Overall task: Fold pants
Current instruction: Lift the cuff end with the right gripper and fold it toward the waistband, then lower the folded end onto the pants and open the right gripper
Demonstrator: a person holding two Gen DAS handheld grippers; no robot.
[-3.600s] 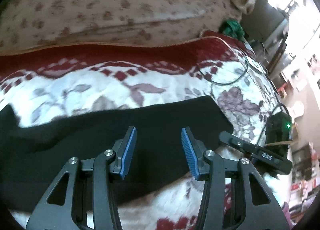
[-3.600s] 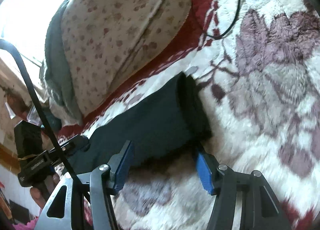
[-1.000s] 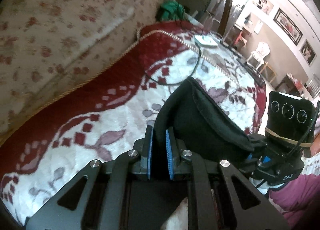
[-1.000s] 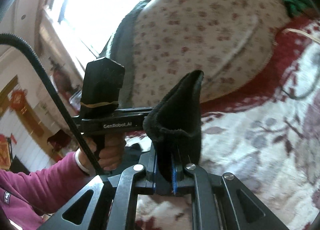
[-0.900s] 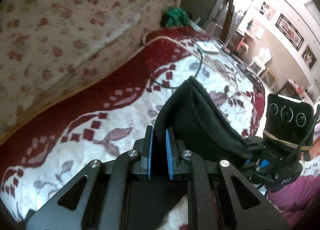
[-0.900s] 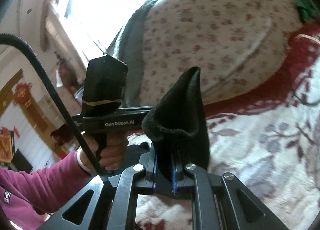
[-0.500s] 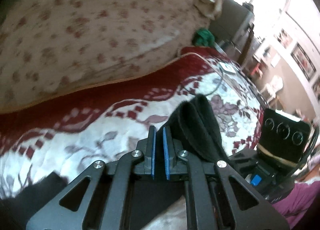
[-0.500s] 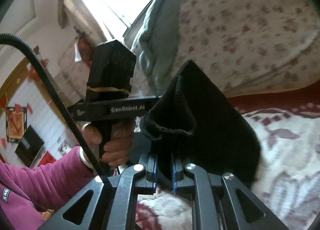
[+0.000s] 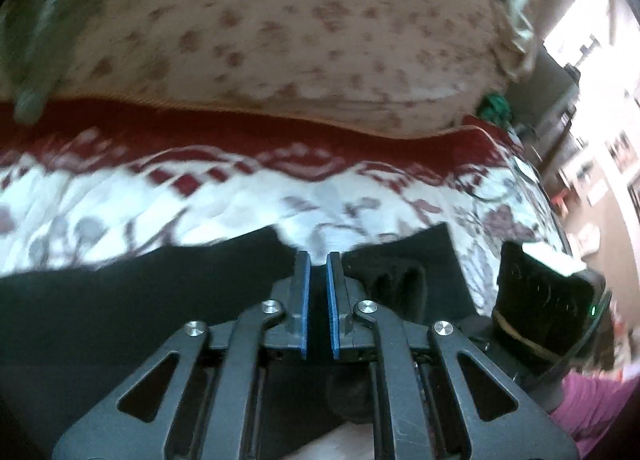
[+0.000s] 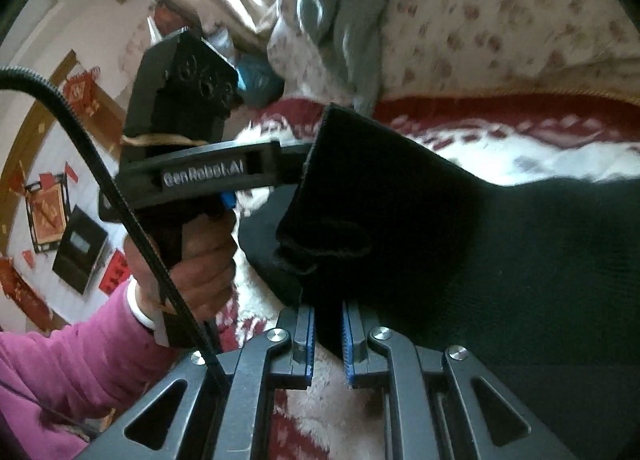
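Black pants (image 9: 120,300) lie across a red-and-white floral blanket (image 9: 200,195). In the left wrist view my left gripper (image 9: 318,264) is low over them, its blue pads nearly together with black cloth pinched between them. A folded-over end of the pants (image 9: 400,260) sits just right of the fingers. In the right wrist view my right gripper (image 10: 328,314) is shut on a hem of the pants (image 10: 400,199), which hangs in front of the camera and drapes off to the right. A hand in a pink sleeve (image 10: 72,372) holds the left tool's black body (image 10: 200,173), whose fingers are hidden behind the cloth.
A big cushion with a small flower print (image 9: 280,39) rises behind the blanket. Grey cloth (image 10: 344,19) lies over its left end. A green bundle (image 9: 494,105) and a thin cable (image 9: 480,191) sit at the blanket's far right. The right tool's black body (image 9: 540,300) is close on the right.
Both grippers have swung sideways and down with the pants' end still pinched. The cloth that stood up in the air now lies low, over the rest of the pants.
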